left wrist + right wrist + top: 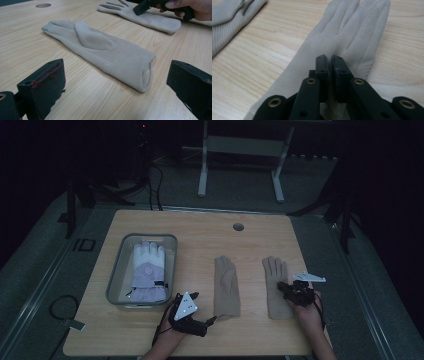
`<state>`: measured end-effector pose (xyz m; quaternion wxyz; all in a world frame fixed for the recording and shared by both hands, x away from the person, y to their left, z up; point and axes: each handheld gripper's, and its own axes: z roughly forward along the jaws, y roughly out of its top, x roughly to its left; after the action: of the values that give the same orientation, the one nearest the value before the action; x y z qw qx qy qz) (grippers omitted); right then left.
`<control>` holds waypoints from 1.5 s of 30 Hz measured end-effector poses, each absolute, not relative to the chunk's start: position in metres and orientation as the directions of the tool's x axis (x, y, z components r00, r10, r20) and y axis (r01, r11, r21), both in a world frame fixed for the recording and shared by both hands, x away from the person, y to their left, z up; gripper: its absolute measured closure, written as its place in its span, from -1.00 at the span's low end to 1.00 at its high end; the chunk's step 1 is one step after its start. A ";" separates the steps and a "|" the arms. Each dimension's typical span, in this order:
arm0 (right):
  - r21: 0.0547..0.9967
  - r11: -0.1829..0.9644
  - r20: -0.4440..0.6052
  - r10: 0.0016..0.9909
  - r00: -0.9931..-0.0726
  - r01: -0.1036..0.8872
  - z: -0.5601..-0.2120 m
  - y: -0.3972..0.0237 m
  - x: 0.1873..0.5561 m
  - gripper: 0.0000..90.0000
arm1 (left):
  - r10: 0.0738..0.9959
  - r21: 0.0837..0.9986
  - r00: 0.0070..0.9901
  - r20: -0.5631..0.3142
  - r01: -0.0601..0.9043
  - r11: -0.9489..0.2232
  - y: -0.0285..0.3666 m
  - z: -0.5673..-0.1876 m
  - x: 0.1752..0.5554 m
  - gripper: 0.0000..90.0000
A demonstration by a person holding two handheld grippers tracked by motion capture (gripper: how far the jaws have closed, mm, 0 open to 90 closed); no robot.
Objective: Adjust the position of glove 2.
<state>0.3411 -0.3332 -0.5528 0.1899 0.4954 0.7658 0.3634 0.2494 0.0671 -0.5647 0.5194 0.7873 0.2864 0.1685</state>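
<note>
Off-task clutter: bin at left, the rest off the desk.
Grey plastic bin (pixel 116 270) sits near the left edge of the desk (pixel 200 227), toward the near-left corner, long side running front to back. Inside it lies a white and lilac padded glove (pixel 147 270), fingers pointing to the far edge, cuff at the near end. Round cable hole (pixel 238 227) near the far edge, about mid-width. Beyond the far edge: white metal frame (pixel 240 155) standing on the floor, dark cables (pixel 152 185) trailing off the far-left corner. Cable loop (pixel 62 307) on the floor left of the desk.
</note>
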 end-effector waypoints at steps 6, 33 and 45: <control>0.739 0.223 0.060 0.918 -0.392 0.635 -0.543 -0.328 0.340 0.91 | 0.626 0.914 0.779 -0.034 0.277 -0.295 0.067 -0.565 0.249 -0.95; 0.824 0.069 0.134 0.941 -0.312 0.562 -0.475 -0.251 0.324 0.92 | 0.630 0.915 0.776 -0.038 0.280 -0.290 0.068 -0.565 0.249 -0.95; 0.812 0.041 0.210 0.910 -0.358 0.582 -0.479 -0.183 0.318 0.91 | 0.626 0.914 0.779 -0.035 0.278 -0.294 0.068 -0.565 0.249 -0.95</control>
<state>0.3178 -0.1826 -0.4793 0.1866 0.5350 0.6969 0.4397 0.2487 0.0678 -0.5647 0.5200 0.7869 0.2869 0.1673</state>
